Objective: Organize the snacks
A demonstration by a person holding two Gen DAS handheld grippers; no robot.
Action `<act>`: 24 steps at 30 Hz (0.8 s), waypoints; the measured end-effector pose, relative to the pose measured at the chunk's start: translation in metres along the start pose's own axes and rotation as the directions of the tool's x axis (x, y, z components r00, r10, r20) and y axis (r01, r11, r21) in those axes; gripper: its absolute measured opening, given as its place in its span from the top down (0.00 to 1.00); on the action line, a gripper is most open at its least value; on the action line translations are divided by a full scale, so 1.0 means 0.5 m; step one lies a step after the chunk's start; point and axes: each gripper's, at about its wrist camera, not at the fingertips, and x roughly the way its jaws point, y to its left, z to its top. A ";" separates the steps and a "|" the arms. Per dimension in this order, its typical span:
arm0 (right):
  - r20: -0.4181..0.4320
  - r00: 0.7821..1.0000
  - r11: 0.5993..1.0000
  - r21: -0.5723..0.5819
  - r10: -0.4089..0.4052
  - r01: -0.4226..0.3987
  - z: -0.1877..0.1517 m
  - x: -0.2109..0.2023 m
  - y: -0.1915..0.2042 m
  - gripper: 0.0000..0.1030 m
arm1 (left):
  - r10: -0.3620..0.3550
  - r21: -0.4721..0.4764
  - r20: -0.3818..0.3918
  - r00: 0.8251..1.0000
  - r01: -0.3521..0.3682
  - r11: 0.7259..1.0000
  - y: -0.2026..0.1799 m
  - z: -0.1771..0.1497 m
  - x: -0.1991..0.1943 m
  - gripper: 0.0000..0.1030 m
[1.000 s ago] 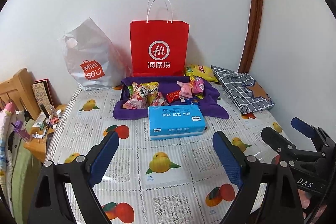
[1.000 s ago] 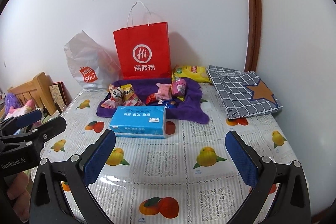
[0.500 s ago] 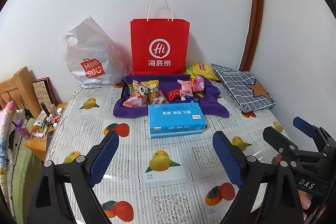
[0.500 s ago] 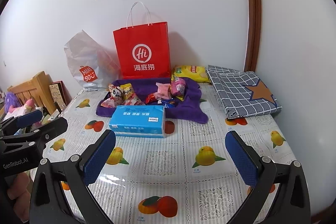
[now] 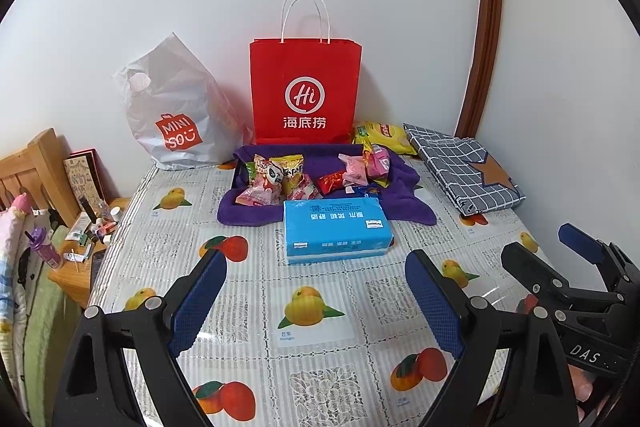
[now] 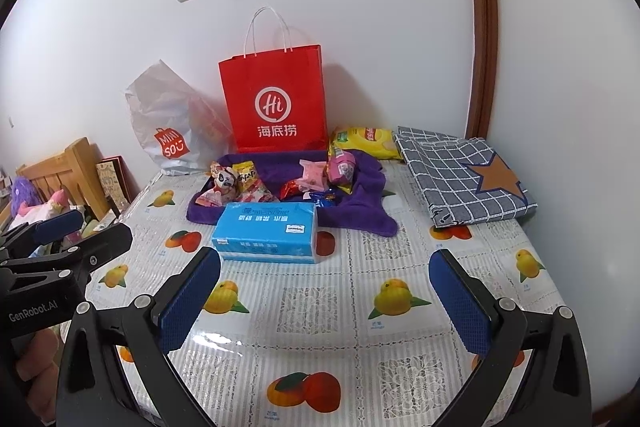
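Both sets of tongs spread wide with nothing between the blue pads, hovering over the near edge of the tabletop (image 5: 320, 379). Left tongs (image 5: 316, 301) pointed toward the middle, right tongs (image 6: 324, 301) alongside, closer to the right edge.

Snacks (image 5: 308, 177) heaped on a purple towel (image 5: 412, 205) toward the far edge, roughly centered: pink packets, a yellow one, a small red one, one with a panda face. Bigger yellow bag (image 5: 384, 137) sitting just past the towel, toward the far right corner.

Blue tissue pack (image 5: 336, 229) lying flat right in front of the towel, touching its near side, between the snacks and the tongs.

Red paper bag (image 5: 305, 95) standing upright against the wall at the far edge, directly behind the towel. White plastic bag (image 5: 172, 111) slumped at the far left corner. Folded grey checked cloth (image 5: 464, 167) with a brown star along the right edge.

Fruit-print cover all over the tabletop.
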 end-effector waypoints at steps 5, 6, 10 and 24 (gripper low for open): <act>0.003 1.000 1.000 -0.002 0.005 -0.005 0.000 -0.003 0.002 0.00 | 0.004 0.002 0.002 1.000 -0.004 1.000 -0.002 0.001 -0.003 0.12; 0.002 1.000 1.000 -0.005 0.007 -0.007 0.000 -0.003 0.003 0.00 | 0.004 0.001 0.002 1.000 -0.004 1.000 0.000 0.001 -0.003 0.12; 0.003 1.000 1.000 -0.003 0.009 -0.009 0.001 -0.003 0.003 0.00 | 0.007 0.003 0.001 1.000 -0.007 1.000 -0.002 0.003 -0.004 0.12; 0.002 1.000 1.000 -0.007 0.012 -0.012 -0.001 -0.005 0.008 0.00 | 0.015 -0.001 0.000 1.000 -0.015 1.000 -0.001 0.000 -0.008 0.12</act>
